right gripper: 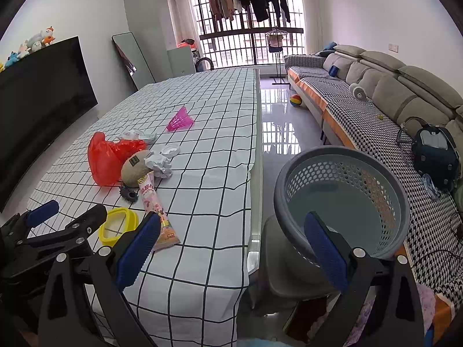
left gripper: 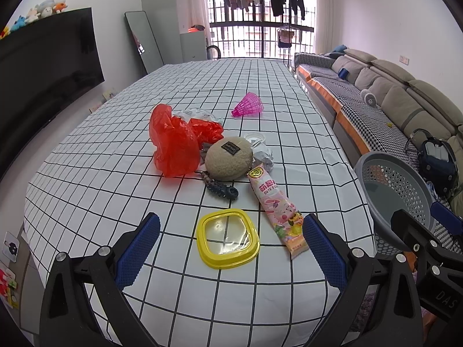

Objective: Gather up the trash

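A red plastic bag (left gripper: pixel 173 141), crumpled paper (left gripper: pixel 264 156) and a pink snack wrapper (left gripper: pixel 277 205) are clustered mid-counter; a grey perforated basket (right gripper: pixel 341 202) is seen at three o'clock.

Black frames, blue-padded fingers (left gripper: pixel 139 248)

Bright daylight from the barred window (left gripper: pixel 260 23), sharp focus, heavy fisheye bending with dark corners.
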`<state>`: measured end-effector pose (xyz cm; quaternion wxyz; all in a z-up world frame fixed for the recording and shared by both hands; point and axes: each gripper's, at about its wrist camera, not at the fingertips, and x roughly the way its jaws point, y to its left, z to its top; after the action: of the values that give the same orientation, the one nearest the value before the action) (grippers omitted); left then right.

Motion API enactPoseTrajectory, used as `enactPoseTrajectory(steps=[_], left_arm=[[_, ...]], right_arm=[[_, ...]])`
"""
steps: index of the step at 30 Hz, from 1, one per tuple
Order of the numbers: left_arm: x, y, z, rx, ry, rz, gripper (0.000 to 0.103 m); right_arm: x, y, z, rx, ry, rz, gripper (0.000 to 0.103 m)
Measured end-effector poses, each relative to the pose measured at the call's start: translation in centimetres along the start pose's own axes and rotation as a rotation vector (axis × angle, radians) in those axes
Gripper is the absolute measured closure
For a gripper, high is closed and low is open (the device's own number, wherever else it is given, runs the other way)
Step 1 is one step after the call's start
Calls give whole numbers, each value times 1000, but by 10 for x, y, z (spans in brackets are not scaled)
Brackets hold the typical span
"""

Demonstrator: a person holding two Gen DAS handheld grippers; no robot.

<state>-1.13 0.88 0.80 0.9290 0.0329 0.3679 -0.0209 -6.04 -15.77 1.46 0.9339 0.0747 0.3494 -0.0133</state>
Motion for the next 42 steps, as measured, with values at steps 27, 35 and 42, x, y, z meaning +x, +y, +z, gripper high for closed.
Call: enactPoseTrajectory(steps=[27, 35, 42], left_arm=[[21, 73, -10, -83, 52, 132, 6], [36, 86, -19, -102, 95, 155, 6], [43, 86, -19, -102, 104, 145, 6]], right_arm=[[69, 55, 6, -175, 148, 164, 8], [103, 73, 8, -233, 203, 148, 9], [120, 82, 9, -281, 219, 111, 9]])
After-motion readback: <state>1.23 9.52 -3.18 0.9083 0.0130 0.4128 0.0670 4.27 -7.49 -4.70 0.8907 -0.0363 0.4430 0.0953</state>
